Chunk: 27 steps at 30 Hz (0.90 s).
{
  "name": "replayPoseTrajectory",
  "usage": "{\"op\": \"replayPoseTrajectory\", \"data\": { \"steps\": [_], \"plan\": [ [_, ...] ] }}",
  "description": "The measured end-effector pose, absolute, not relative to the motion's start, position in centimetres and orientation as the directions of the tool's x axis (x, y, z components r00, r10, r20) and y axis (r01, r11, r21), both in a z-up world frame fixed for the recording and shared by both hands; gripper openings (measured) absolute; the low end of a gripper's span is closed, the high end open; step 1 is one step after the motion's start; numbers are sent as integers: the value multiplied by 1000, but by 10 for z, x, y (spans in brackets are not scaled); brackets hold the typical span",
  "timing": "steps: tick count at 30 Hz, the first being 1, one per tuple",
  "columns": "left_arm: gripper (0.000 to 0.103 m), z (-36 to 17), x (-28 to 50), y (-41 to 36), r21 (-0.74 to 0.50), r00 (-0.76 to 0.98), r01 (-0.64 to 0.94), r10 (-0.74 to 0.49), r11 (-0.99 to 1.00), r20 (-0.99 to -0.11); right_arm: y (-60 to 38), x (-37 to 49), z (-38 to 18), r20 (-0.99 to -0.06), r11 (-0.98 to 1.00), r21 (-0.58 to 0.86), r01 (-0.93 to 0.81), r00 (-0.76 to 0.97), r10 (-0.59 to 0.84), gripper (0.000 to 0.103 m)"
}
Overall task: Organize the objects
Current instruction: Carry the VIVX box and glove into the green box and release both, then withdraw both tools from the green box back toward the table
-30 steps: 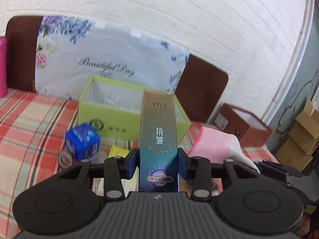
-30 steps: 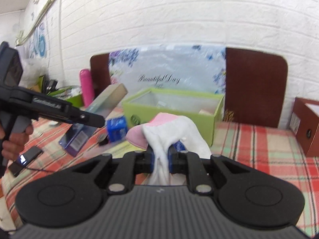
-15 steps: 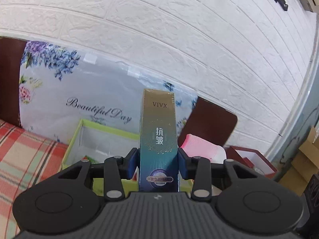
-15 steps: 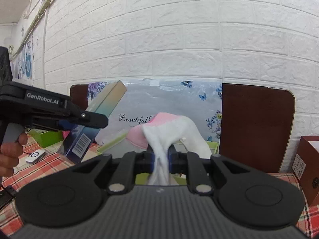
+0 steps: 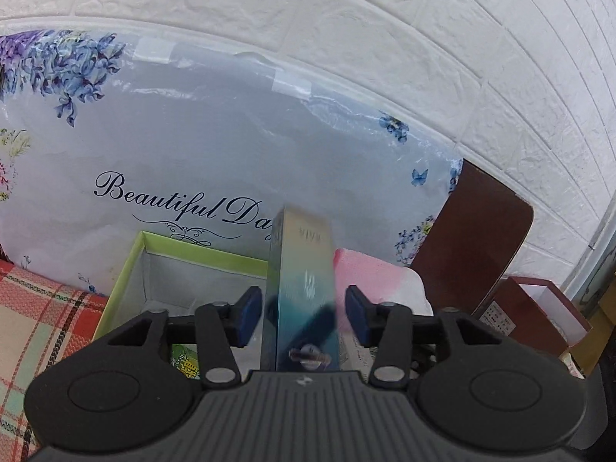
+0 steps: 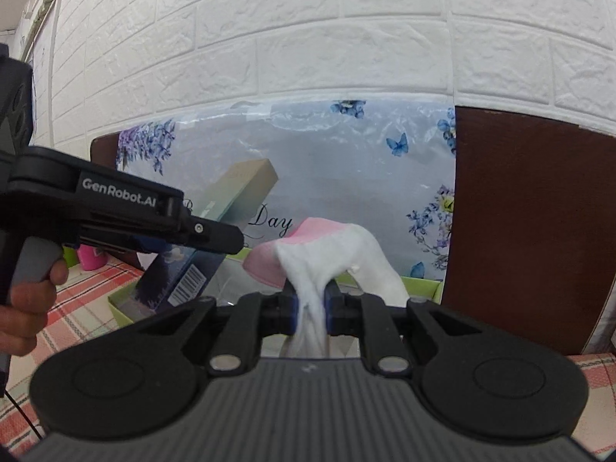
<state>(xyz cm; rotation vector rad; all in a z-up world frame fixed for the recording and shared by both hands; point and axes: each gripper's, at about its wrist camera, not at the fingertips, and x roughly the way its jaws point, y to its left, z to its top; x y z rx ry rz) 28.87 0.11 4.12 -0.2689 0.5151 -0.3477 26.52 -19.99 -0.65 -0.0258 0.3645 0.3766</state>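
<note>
My left gripper (image 5: 304, 313) is open, its blue pads apart from the tall teal and gold carton (image 5: 302, 288), which is blurred and sits loose between them above the green box (image 5: 127, 269). The carton also shows in the right wrist view (image 6: 215, 231), tilted over the green box (image 6: 421, 283), with the left gripper (image 6: 227, 236) beside it. My right gripper (image 6: 310, 304) is shut on a pink and white sock (image 6: 335, 254), held over the same box. The sock also shows in the left wrist view (image 5: 369, 273).
A flowered plastic bag (image 5: 211, 146) leans on a brown headboard (image 6: 531, 223) behind the box. A plaid cloth (image 5: 34, 315) covers the surface. A dark red open box (image 5: 535, 312) stands at the right. A pink bottle (image 6: 90, 260) stands at the left.
My left gripper has opened and the carton has come loose and is slipping down. Both grippers have moved closer to the green box. The right gripper keeps hold of the sock.
</note>
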Motion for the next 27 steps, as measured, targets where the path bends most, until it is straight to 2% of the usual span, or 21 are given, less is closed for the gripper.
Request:
{"op": "replayPoseTrajectory", "data": {
  "steps": [1,2,4,6,8,12,14,21,27],
  "plan": [
    [70,37,288,2,-331,817,241,-375,912,-438,-199,271,-13,-373,929,38,-368,857,354,33],
    [72,34,287,3,-330,819,230,-365,915,-443,-198,274,-18,-394,931,30,-365,851,346,56],
    [72,28,287,8,-344,809,214,-363,914,-463,-195,274,-28,-414,935,-4,-354,852,320,70],
    [72,25,287,14,-368,797,193,-364,910,-482,-195,272,-33,-419,934,-30,-355,853,311,73],
    [72,24,284,17,-381,793,174,-359,908,-492,-196,268,-34,-419,937,-34,-347,856,302,82],
    [72,32,271,19,-383,794,168,-355,908,-493,-201,256,-22,-395,942,-20,-335,868,300,91],
    [72,40,261,18,-386,799,173,-358,906,-483,-204,246,-10,-370,946,-21,-324,881,294,101],
    [76,72,201,18,-350,830,191,-342,917,-441,-213,191,29,-282,946,5,-324,907,312,103],
    [77,73,140,22,-337,846,176,-317,925,-429,-218,136,35,-273,944,55,-325,905,327,103]
  ]
}}
